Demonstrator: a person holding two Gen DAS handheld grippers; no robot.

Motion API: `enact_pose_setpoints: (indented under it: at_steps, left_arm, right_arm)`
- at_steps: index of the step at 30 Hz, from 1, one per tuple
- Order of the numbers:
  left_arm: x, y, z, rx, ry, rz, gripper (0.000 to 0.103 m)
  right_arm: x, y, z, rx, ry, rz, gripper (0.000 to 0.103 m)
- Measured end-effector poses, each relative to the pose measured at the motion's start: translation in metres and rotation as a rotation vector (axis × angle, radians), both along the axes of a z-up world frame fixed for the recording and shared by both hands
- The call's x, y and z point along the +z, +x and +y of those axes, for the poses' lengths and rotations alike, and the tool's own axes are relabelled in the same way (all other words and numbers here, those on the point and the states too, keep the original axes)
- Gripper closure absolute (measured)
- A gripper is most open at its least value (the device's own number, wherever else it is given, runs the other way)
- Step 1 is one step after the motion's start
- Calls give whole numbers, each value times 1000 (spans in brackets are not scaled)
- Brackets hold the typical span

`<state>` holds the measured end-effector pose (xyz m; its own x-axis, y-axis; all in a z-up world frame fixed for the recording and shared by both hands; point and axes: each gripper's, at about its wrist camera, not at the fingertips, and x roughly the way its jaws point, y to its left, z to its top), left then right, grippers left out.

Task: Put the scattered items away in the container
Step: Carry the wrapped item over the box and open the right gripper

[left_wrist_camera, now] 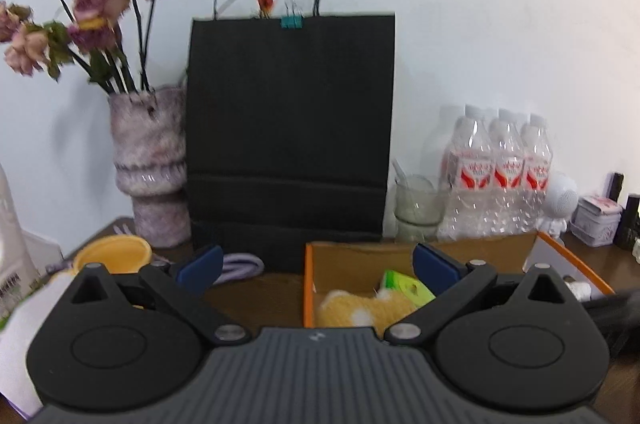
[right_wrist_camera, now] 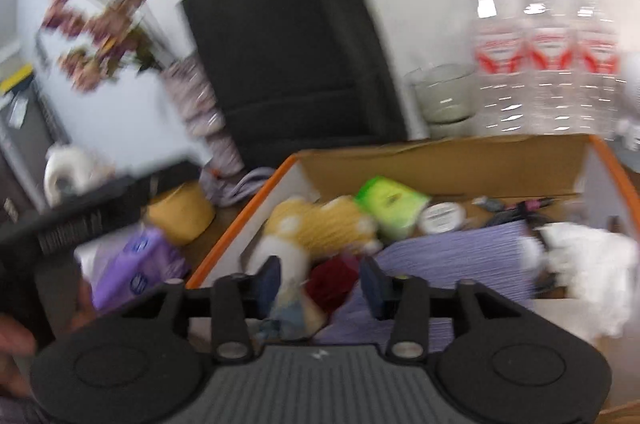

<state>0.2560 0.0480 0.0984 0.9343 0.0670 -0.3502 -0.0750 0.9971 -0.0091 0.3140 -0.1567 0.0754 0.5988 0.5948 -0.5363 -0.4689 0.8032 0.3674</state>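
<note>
While the left gripper [left_wrist_camera: 318, 264] hung with its fingers wide apart and nothing between them, it faced the near-left corner of the orange-rimmed box [left_wrist_camera: 307, 288] on the bench [left_wrist_camera: 256, 298]. The right gripper [right_wrist_camera: 320, 288], fingers apart, hovered over the box, a blurred white-and-blue item [right_wrist_camera: 290, 288] between them; whether they touched it I could not tell. A yellow plush [right_wrist_camera: 320, 220], a green packet [right_wrist_camera: 390, 204] and lilac cloth [right_wrist_camera: 452, 256] lay inside.

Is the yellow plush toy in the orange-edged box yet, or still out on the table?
In. The yellow plush toy lies inside the orange-edged box, beside a green packet and lilac cloth.
</note>
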Motion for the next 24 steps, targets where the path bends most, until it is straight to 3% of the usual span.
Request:
enact_pose_setpoints:
  at_steps: [4, 6, 7, 9, 12, 13, 15, 18, 20, 24]
  left_arm:
    - [-13, 7, -7, -42, -80, 80, 0]
    - [-24, 9, -11, -92, -111, 106, 0]
    - [-30, 11, -13, -93, -112, 121, 0]
    - [-38, 14, -16, -74, -101, 147, 0]
    - [-44, 20, -16, -65, -97, 175, 0]
    - [-45, 21, -16, -60, -93, 184, 0]
    - [-44, 22, -17, -54, -90, 198, 0]
    - [-36, 17, -20, -62, -91, 204, 0]
    - [-31, 12, -23, -65, -79, 215, 0]
    - [-16, -5, -28, -45, -98, 228, 0]
  right_arm:
    - [4, 5, -29, -109, -133, 8, 52]
    - [-7, 10, -32, -52, -142, 66, 62]
    - [-15, 10, -30, -24, -139, 88, 76]
    - [-23, 7, -24, -3, -144, 71, 80]
    - [-32, 14, -12, -6, -173, 124, 88]
    - [-37, 16, -8, -5, -187, 125, 98]
    - [-40, 19, -3, -9, -178, 141, 96]
    - [-28, 16, -8, -38, -158, 157, 87]
    - [-16, 9, -19, -65, -146, 136, 73]
    - [9, -9, -40, -122, -169, 94, 61]
